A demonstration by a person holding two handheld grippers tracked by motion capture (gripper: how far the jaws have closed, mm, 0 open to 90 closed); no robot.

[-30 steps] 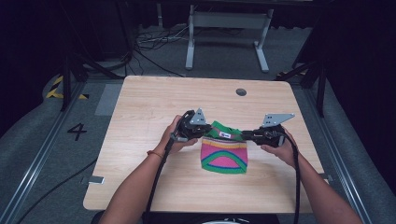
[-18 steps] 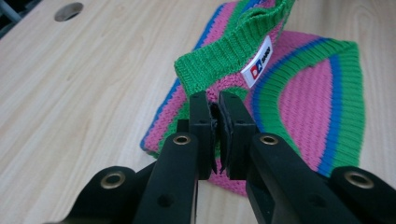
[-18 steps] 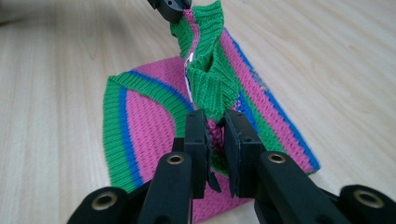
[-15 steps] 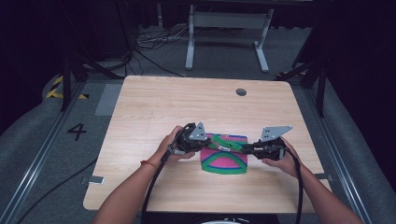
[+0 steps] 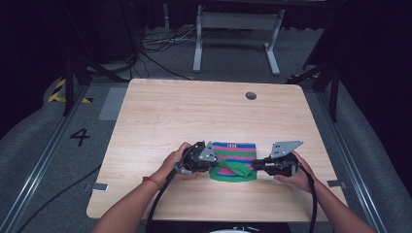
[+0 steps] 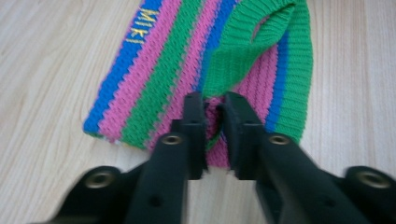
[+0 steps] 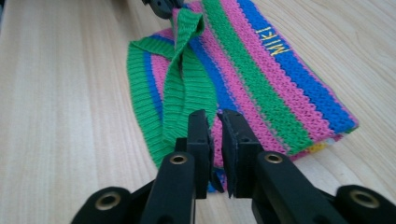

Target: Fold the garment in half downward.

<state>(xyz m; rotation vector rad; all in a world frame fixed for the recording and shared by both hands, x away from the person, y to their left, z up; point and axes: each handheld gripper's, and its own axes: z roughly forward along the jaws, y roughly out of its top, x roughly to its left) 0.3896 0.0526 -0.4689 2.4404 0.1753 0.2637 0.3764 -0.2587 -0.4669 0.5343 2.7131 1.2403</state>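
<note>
1. Left gripper (image 6: 215, 105): at the left edge of the knit bag (image 5: 233, 158), near the person's side of the table (image 5: 194, 111). Its jaws have just been opening. A fold of pink knit sits in the gap, but the pads look slack on it, so I read this as a release rather than a grip.
2. Right gripper (image 7: 215, 119): at the bag's right edge, jaws nearly together and pinched on the green border, where the strap (image 7: 187, 79) runs into them.
3. Bag position: flat on the wood between the two grippers, stripes running across and folded edge to the far side. The green strap lies loose over its near half.
4. Step in hand (judgement): laying the bag down and smoothing it flat. The placing looks done on the left, and the right has yet to let go.
5. Next move (judgement): the right jaws need to part, then both grippers should draw straight out and away. Care is needed so that the loose strap and the knit loops do not snag on a pad and drag the bag askew.
6. Writing on the bag: yellow stitched lettering (image 6: 145, 25) on the blue stripe along the far edge reads "MIKI".
7. Farther off: a round cable hole (image 5: 250, 95) near the table's far edge carries no marking.
8. Floor, left of the table: a dark "4" (image 5: 80, 137). Beyond it is a strip of yellow-black hazard tape (image 5: 60, 90), with no text legible.
</note>
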